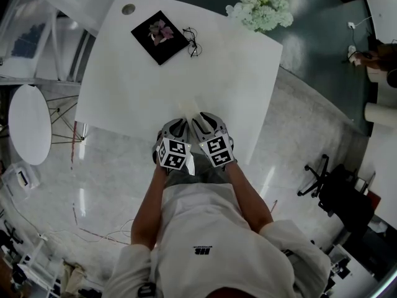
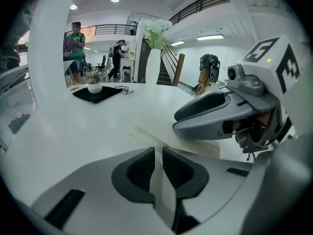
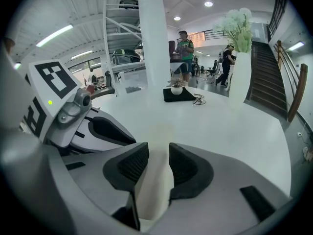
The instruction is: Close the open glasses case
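A pale cream glasses case lies on the white table close to its front edge. Both grippers meet at the case's near end. My left gripper has its jaws nearly together, and a thin cream edge of the case is pinched between its pads. The rest of the case stretches flat ahead of it. A thicker cream part of the case fills the gap between the pads of my right gripper. Whether the case is folded closed cannot be told.
At the table's far side lie a black mat with a small flower bowl and a pair of glasses. A vase of white flowers stands at the far right corner. A round white side table stands to the left, and people stand far behind.
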### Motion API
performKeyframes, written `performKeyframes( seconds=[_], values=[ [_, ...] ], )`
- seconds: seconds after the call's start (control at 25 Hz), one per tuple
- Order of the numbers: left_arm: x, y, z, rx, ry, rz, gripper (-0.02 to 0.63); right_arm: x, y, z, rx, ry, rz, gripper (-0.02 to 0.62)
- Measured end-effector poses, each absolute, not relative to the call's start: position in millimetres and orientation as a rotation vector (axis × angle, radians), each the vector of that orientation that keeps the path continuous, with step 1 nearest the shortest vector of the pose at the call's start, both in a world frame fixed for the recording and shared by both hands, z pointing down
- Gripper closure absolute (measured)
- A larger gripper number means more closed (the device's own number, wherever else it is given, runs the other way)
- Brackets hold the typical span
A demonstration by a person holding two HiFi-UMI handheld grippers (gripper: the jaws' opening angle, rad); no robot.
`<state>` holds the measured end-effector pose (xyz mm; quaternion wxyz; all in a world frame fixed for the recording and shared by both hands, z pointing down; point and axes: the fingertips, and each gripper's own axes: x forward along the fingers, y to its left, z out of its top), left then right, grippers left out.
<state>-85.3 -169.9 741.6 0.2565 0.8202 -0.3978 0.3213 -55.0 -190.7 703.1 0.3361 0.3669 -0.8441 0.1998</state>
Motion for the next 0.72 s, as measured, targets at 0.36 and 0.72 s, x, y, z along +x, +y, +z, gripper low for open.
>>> performKeyframes(
  seconds=[0.36,0.72],
  values=[
    [-94,-170,735,2.231,-1.105,0.851,0.541,-54,-191,703,0.988,-2.185,0.482,0.453],
    [-115,-180,701,2.267,-1.204,0.751,0.526,-54,-201,671,1.089,-2.211,0.371,0.451]
  ],
)
